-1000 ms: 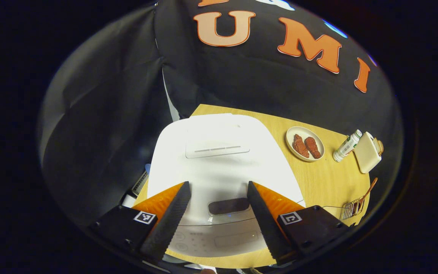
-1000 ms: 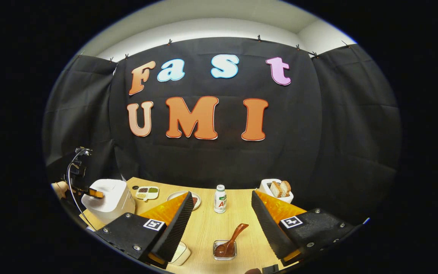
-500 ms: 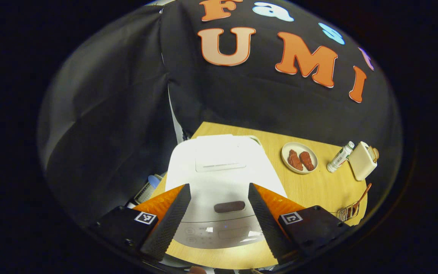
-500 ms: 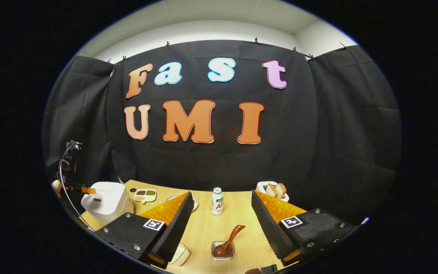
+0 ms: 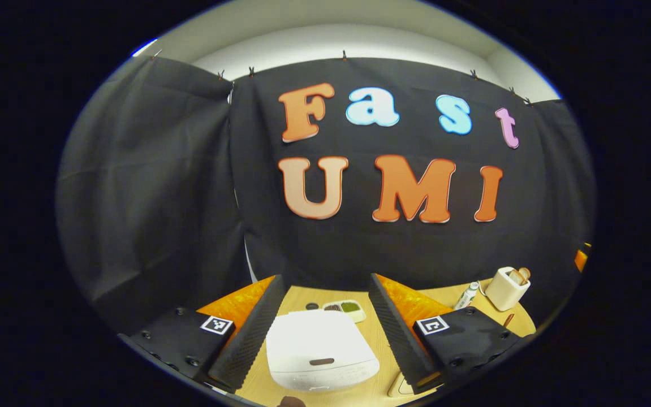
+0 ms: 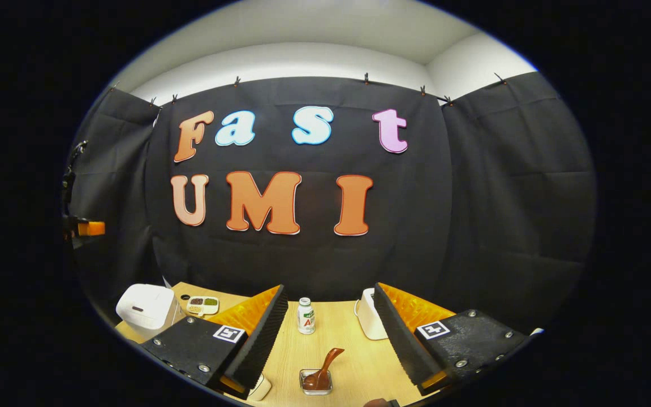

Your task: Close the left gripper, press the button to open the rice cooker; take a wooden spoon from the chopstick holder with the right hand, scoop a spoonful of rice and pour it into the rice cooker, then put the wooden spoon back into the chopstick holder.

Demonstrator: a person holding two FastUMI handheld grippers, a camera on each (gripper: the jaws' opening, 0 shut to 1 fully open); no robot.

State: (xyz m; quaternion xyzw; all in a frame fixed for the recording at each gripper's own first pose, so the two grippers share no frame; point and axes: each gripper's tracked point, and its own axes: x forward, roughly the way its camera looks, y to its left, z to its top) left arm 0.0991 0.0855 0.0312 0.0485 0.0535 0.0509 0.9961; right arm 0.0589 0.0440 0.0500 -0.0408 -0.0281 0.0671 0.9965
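So basically nothing on the list is ticked off yet, as far as I can judge. In my left gripper view the rice cooker (image 5: 320, 349) sits on the desk (image 5: 384, 345) right between my fingers, lid down flat, dark button (image 5: 322, 361) on its front edge untouched. The left gripper (image 5: 325, 333) hangs above and back from the cooker, fingers spread wide with nothing in them, so step one (close up, then poke the button) isn't done.

In the right gripper view, the right gripper (image 6: 330, 342) is wide open too, empty, hovering over the near side of the desk. Straight ahead between the fingers is the wooden spoon (image 6: 322, 368), bowl down in a small wire holder (image 6: 315, 381), handle leaning up and to the right. I take that for the chopstick holder, though it's small and low in the view, so don't quote me. The cooker shows far off to the left there, with a little divided dish of grains (image 6: 202, 304) just behind it. I can't tell for sure where the rice to scoop is; that dish may be it.

Left to do: close the left fingers, press, pop the lid, grab the spoon, scoop, pour, put the spoon back. The whole thing, really.
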